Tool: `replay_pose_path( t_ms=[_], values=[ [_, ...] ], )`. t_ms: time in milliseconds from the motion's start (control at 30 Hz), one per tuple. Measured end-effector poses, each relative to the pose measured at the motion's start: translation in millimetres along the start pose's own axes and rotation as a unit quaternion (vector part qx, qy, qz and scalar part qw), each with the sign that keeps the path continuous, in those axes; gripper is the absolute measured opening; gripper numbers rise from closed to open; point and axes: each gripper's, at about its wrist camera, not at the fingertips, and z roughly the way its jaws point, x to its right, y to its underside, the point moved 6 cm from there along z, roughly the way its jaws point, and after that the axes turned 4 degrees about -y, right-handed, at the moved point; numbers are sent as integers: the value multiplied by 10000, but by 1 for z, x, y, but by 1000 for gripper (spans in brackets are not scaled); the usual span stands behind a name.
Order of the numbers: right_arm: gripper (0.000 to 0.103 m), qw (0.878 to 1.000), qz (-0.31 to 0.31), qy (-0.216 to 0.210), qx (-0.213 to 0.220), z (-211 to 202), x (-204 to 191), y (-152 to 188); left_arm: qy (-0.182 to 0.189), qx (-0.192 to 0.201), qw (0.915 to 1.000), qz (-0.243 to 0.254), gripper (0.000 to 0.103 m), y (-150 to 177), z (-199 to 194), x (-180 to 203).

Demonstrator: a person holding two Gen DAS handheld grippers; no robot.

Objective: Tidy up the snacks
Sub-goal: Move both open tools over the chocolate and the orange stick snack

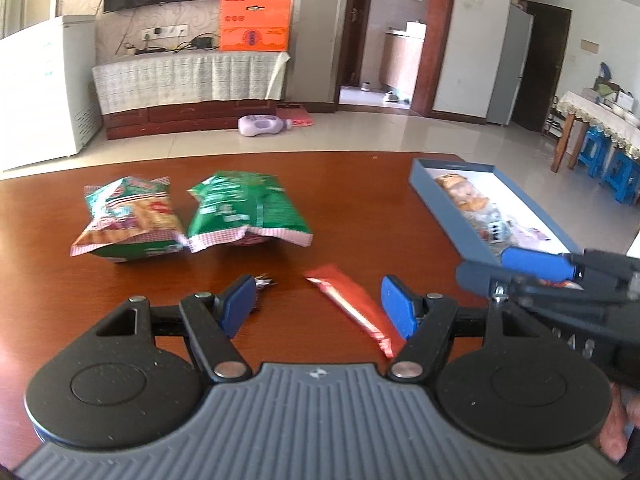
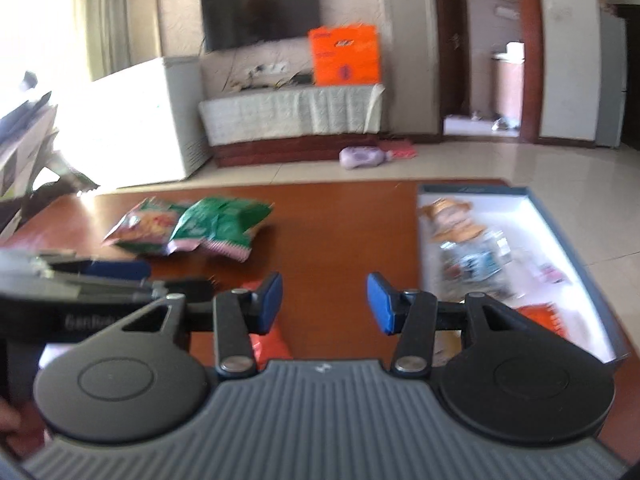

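Two puffy snack bags lie side by side on the brown table (image 1: pixel 352 184): a red-and-green bag (image 1: pixel 128 216) (image 2: pixel 148 224) and a green bag (image 1: pixel 244 208) (image 2: pixel 220 220). A red stick packet (image 1: pixel 352 308) (image 2: pixel 268 344) lies flat just inside the right finger of my left gripper (image 1: pixel 320 306), which is open and holds nothing. A shallow blue box (image 1: pixel 440 168) (image 2: pixel 480 190) at the right holds several wrapped snacks. My right gripper (image 2: pixel 326 304) (image 1: pixel 500 270) hovers open and empty over the table beside the box's left wall.
A small metallic object (image 1: pixel 264 280) lies by my left gripper's left finger. Beyond the table's far edge are a tiled floor, a purple bottle (image 1: pixel 260 125), a white chest freezer (image 1: pixel 44 92), a cloth-covered TV cabinet (image 1: pixel 188 76) and blue stools (image 1: pixel 612 164).
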Motion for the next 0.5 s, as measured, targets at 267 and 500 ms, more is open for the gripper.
replay_pose_path(
  t_ms=[267,500],
  values=[
    [50,9974,-592,-201,-358,22,-28,18,-131,-206,9997,14,74,14,18,-35],
    [50,9967,-610,-146,-519,32,-20,20,-64,-338,9993,166,74,21,50,-45]
  ],
)
